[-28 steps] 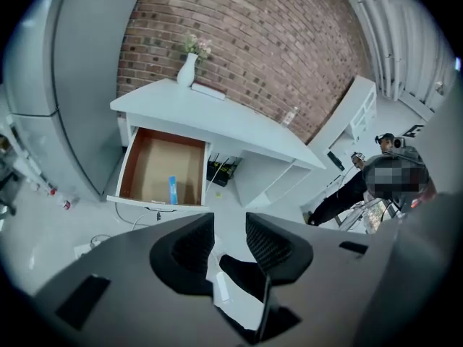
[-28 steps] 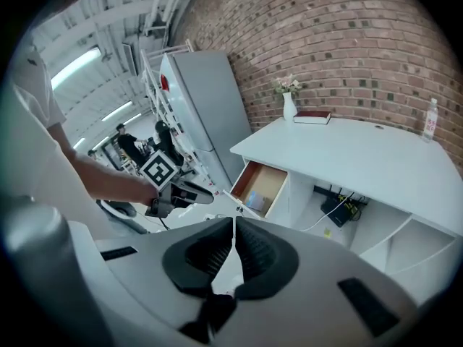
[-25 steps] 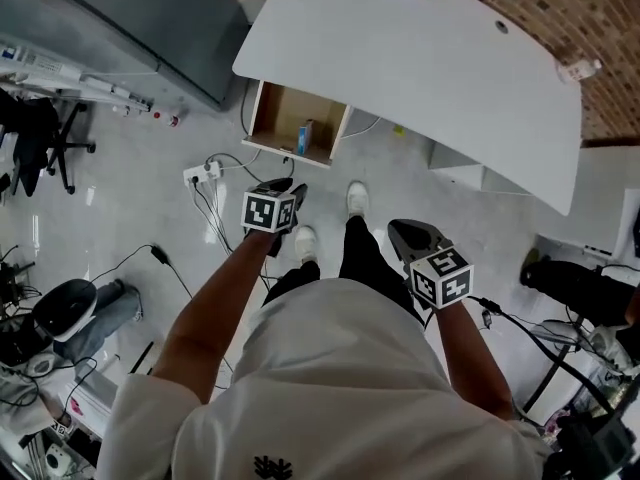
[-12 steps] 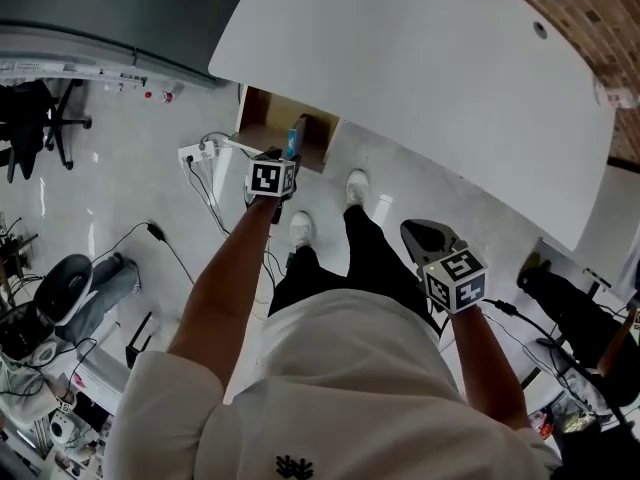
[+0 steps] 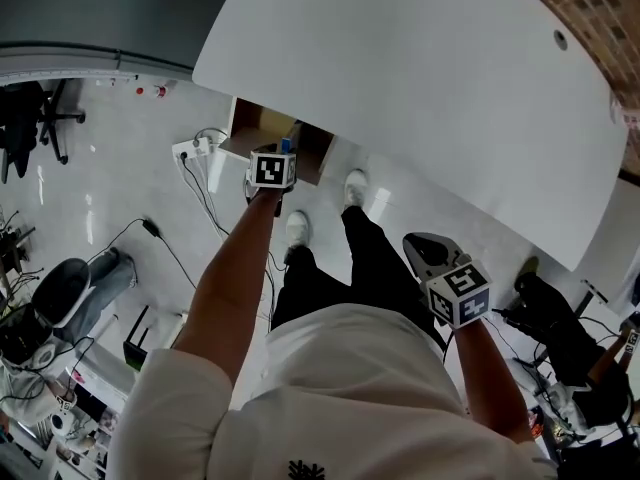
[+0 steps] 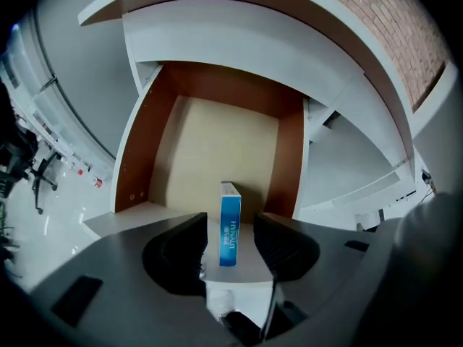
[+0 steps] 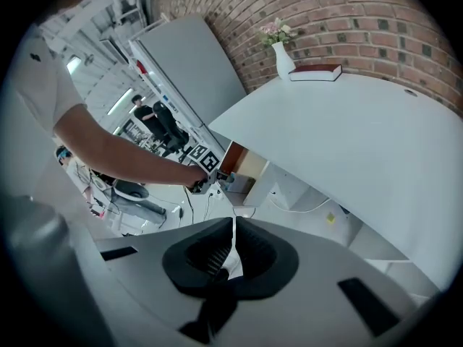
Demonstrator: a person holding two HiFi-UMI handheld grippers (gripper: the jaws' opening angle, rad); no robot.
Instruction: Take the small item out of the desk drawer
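Left gripper (image 6: 230,223) — jaws wide apart, small blue box (image 6: 229,210) upright between them, gap each side, pads not pressing. Box stands near front of open wooden drawer (image 6: 139,157), under white desk (image 7: 347,121). Right gripper (image 7: 232,238) low, well apart from drawer — jaws together, nothing in them. Red book (image 7: 315,71) and white vase (image 7: 282,61) at desk's far end; flowers maybe pink.
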